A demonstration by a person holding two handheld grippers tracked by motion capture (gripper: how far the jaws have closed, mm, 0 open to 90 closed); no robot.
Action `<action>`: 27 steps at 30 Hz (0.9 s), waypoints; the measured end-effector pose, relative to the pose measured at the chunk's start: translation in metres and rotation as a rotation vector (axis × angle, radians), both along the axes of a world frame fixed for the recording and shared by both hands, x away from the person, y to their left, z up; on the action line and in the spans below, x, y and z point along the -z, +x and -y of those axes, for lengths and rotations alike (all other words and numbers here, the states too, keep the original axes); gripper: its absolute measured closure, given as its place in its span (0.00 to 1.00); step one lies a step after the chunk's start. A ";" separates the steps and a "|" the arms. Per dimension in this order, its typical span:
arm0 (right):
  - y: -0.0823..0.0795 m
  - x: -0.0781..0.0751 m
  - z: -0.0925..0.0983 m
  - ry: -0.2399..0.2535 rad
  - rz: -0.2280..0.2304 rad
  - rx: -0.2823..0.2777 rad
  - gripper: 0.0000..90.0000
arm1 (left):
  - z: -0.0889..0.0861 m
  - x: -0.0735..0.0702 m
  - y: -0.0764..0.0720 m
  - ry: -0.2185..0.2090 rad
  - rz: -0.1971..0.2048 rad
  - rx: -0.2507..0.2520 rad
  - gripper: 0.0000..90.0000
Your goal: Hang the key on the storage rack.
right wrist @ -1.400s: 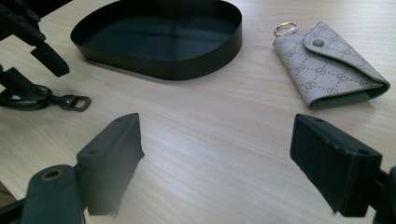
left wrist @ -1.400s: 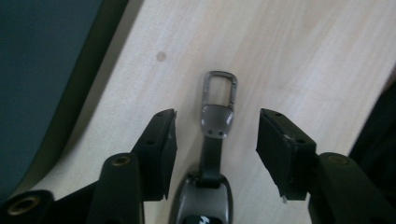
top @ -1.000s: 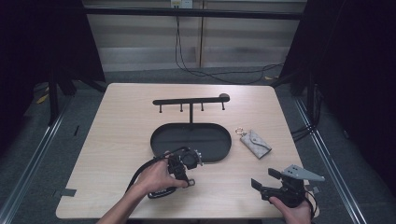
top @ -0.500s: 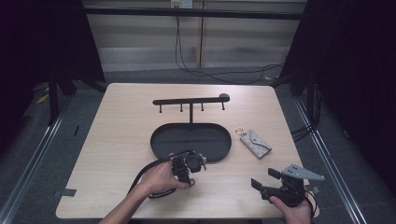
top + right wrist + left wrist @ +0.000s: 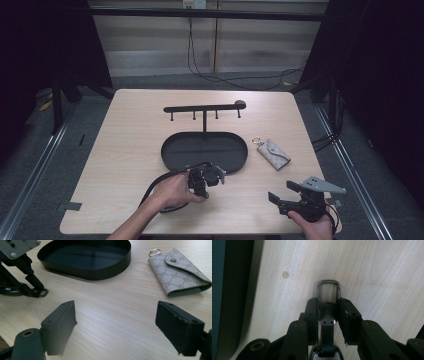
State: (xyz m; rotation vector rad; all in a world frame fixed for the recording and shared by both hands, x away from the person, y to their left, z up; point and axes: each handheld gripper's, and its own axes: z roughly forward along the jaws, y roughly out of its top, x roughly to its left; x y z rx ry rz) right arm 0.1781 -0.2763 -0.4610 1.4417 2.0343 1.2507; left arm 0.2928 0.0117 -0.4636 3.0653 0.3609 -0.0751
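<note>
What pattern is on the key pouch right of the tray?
Grey diamond lattice with small monograms on the key pouch; right gripper view shows it best.

overall: I see the table (image 5: 130, 150) evenly lit from above; surroundings nearly black.
high view: soft, low detail; faint shadows under the black tray (image 5: 172, 150).
left gripper view: dim, near jaws blurred, the metal clasp (image 5: 328, 290) sharp; dark vignette at the left edge.
right gripper view: brightest for me; mild sheen on wood, near pads soft, key pouch (image 5: 180, 272) crisp.
</note>
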 end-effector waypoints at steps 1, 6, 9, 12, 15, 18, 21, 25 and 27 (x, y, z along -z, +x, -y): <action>0.000 0.000 0.000 0.000 0.000 0.000 0.19 | 0.000 0.000 0.000 0.000 0.000 0.000 0.78; 0.001 0.001 0.000 -0.003 -0.006 -0.002 0.19 | 0.001 0.000 0.003 0.009 -0.022 -0.024 0.78; 0.001 0.001 0.000 -0.003 -0.007 -0.002 0.19 | -0.001 0.000 0.006 0.003 -0.034 -0.044 0.78; 0.001 0.001 0.000 -0.003 -0.010 -0.001 0.19 | -0.005 -0.002 0.011 -0.007 -0.044 -0.064 0.78; 0.002 0.001 0.000 -0.004 -0.013 -0.003 0.19 | -0.009 -0.005 0.013 -0.025 -0.061 -0.074 0.78; 0.001 0.001 0.000 -0.004 -0.012 -0.002 0.19 | -0.014 -0.012 0.014 -0.057 -0.063 -0.088 0.78; 0.002 0.001 0.000 -0.003 -0.014 -0.001 0.19 | -0.021 -0.022 0.017 -0.070 -0.059 -0.105 0.78; 0.002 0.001 0.000 -0.007 -0.017 0.002 0.19 | -0.024 -0.026 0.018 -0.084 -0.058 -0.124 0.79; 0.002 0.001 0.000 -0.005 -0.019 0.003 0.19 | -0.026 -0.028 0.018 -0.092 -0.052 -0.134 0.79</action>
